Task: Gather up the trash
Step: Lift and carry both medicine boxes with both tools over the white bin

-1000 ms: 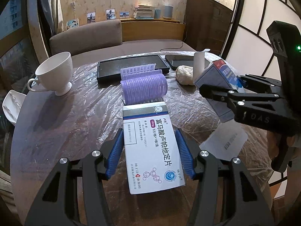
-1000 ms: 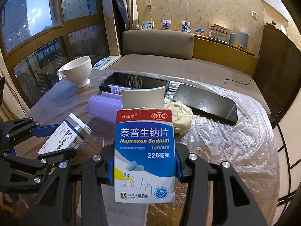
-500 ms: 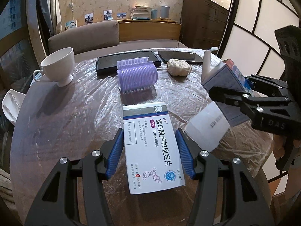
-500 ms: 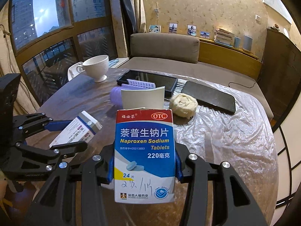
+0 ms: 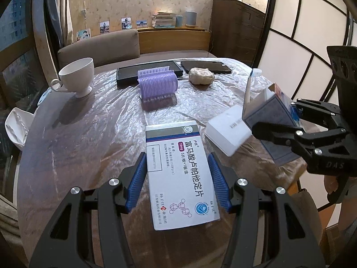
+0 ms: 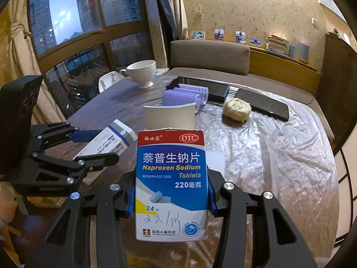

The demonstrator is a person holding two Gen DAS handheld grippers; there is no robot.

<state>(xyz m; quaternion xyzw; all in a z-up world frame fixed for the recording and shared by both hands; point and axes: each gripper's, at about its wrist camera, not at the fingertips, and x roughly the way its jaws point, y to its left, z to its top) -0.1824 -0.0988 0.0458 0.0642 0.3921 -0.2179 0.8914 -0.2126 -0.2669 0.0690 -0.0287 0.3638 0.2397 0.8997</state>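
My left gripper [image 5: 176, 156] is shut on a white medicine box [image 5: 180, 178] with a grey and purple band, its blue pads pressing both long sides. My right gripper [image 6: 171, 192] is shut on a blue and white Naproxen tablet box [image 6: 171, 178], whose top flap [image 6: 169, 116] stands open. Each wrist view shows the other gripper: the right gripper [image 5: 275, 116] at the right edge with its blue box [image 5: 265, 114], the left gripper [image 6: 108, 144] at the left with its white box [image 6: 107, 140]. Both boxes hang above the near part of the table. A crumpled tissue ball [image 5: 200, 76] lies far on the table.
The round table [image 5: 89, 134] wears a crinkled plastic sheet. On it stand a white cup [image 5: 78, 76], a purple hair roller [image 5: 158, 84] and two black flat devices [image 5: 129, 73] [image 5: 214, 67]. A sofa [image 5: 100, 49] lies behind, a window at the left, and a white seat [image 5: 16, 125] beside the table.
Both grippers have drawn back from the table's middle with their boxes still held. The cup, roller and tissue ball now look farther away. Neither grip changed.
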